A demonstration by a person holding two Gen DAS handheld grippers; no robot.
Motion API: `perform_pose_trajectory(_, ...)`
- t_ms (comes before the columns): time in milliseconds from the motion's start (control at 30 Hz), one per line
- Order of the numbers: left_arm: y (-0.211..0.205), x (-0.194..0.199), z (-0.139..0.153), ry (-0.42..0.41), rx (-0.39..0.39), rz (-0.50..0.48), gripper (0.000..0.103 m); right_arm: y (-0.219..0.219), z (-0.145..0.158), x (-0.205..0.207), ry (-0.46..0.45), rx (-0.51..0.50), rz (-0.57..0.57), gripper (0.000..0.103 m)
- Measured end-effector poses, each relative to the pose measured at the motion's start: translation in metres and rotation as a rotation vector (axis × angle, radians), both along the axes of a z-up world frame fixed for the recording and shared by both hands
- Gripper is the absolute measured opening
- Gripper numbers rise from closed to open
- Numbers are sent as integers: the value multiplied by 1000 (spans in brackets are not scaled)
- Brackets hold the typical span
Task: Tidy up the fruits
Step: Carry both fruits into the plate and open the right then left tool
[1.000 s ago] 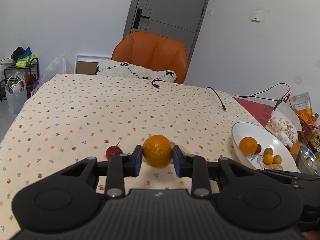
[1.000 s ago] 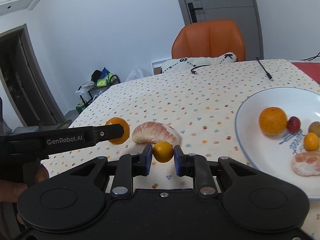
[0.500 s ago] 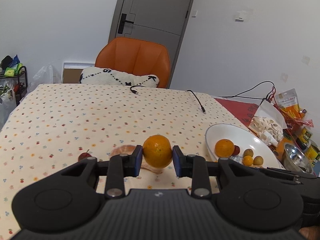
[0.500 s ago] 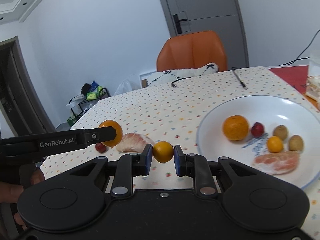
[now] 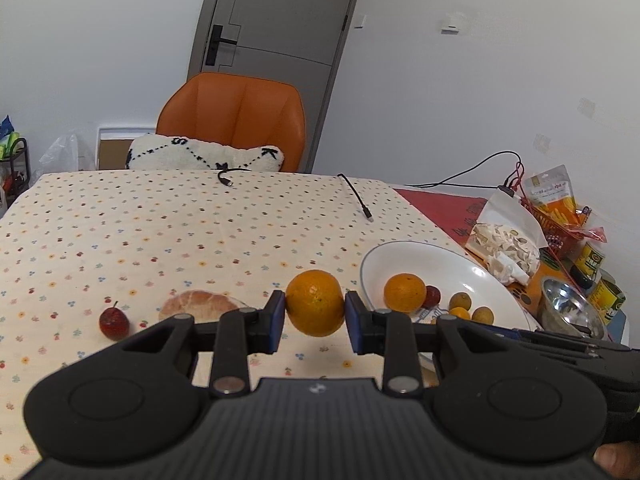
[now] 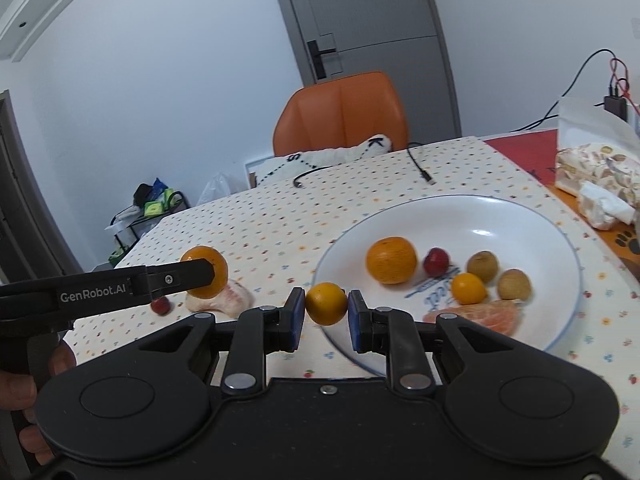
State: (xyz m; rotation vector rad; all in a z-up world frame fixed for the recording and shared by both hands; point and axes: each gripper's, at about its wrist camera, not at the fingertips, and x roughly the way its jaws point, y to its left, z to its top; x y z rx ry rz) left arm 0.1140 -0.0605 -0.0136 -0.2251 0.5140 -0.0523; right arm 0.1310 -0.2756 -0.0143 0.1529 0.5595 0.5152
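My left gripper [image 5: 315, 312] is shut on a large orange [image 5: 315, 303], held above the dotted tablecloth just left of the white plate [image 5: 404, 254]. My right gripper [image 6: 326, 314] is shut on a small orange kumquat [image 6: 326, 304] at the plate's [image 6: 520, 216] near-left rim. In the right wrist view the left gripper with its orange [image 6: 206, 266] shows at the left. The plate holds an orange [image 6: 391, 260], a red fruit [image 6: 436, 261], a kumquat [image 6: 468, 288], two brown fruits and a pomelo segment [image 6: 480, 316]. On the cloth lie a pomelo piece [image 5: 200, 306] and a small red fruit [image 5: 114, 322].
An orange chair [image 5: 236, 120] with a white cushion stands behind the table. Two black cables [image 5: 356, 196] lie on the far cloth. Snack bags [image 5: 504, 240], cans and a steel bowl [image 5: 568, 312] crowd the table's right side past the plate. A rack stands at the far left.
Both grippers have moved to the right with their fruit, nearer the plate. The plate now fills more of the right wrist view; the loose pomelo piece and red fruit have shifted left.
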Motion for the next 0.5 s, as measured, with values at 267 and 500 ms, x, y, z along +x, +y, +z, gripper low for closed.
perform_pose_trajectory(267, -9, 4, -2, 4, 1, -22, 30, -11, -1, 4, 6, -3, -42, 33)
perform_pose_trajectory(500, -18, 9, -2, 5, 1, -43, 30, -17, -2, 1, 6, -6, -40, 50)
